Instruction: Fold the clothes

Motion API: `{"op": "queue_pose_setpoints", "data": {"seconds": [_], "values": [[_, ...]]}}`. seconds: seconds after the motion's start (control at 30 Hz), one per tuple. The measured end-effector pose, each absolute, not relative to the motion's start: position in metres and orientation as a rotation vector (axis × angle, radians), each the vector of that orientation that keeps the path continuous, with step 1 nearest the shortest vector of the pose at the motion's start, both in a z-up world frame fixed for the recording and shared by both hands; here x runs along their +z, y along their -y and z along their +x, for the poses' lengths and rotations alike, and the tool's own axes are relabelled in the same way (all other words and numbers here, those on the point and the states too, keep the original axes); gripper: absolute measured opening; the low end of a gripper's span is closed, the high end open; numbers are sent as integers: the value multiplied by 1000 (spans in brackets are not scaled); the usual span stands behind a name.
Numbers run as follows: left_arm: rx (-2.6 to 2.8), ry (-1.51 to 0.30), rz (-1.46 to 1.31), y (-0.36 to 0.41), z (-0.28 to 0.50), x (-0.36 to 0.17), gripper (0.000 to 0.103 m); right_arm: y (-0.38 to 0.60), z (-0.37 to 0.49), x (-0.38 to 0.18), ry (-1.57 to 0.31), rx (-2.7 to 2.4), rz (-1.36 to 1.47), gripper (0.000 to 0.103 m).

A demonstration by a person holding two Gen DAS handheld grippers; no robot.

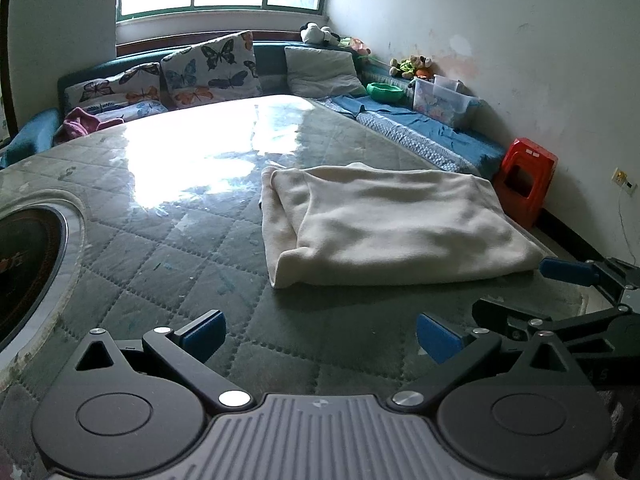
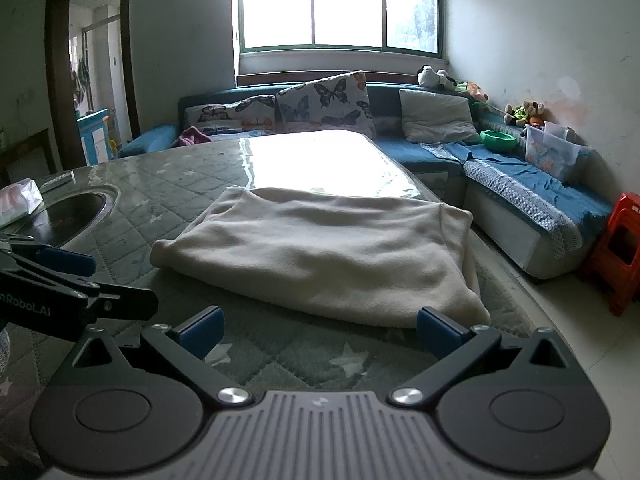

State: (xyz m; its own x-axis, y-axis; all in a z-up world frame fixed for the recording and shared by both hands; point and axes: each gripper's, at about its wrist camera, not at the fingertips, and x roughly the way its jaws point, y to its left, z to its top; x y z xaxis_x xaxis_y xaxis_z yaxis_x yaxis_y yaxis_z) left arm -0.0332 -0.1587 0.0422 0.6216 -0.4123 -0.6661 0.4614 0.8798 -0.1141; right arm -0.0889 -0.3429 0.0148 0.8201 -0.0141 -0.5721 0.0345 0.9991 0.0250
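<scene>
A cream garment (image 1: pixel 392 224) lies folded into a flat rectangle on the quilted green table cover (image 1: pixel 168 248). In the right wrist view the same cream garment (image 2: pixel 320 252) lies straight ahead, its near edge just beyond the fingers. My left gripper (image 1: pixel 320 334) is open over bare cover, to the near left of the garment, holding nothing. My right gripper (image 2: pixel 320 332) is open too, empty, its right fingertip (image 2: pixel 438 332) close to the garment's near right corner. Each gripper shows at the edge of the other's view.
A round dark recess (image 1: pixel 28 264) sits in the table at the left, with a tissue pack (image 2: pixel 18 202) beside it. Behind stands a blue sofa (image 2: pixel 420 156) with butterfly cushions, toys and a clear box. A red stool (image 1: pixel 526 180) stands on the floor at the right.
</scene>
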Motion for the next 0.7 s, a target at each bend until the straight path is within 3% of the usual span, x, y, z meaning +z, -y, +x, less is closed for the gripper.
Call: {"op": "queue_pose_setpoints", "data": {"seconds": [0.7], "values": [[-504,-754,81,161,-19,42,103,345,-71,13,-628,-6,23,103]]}}
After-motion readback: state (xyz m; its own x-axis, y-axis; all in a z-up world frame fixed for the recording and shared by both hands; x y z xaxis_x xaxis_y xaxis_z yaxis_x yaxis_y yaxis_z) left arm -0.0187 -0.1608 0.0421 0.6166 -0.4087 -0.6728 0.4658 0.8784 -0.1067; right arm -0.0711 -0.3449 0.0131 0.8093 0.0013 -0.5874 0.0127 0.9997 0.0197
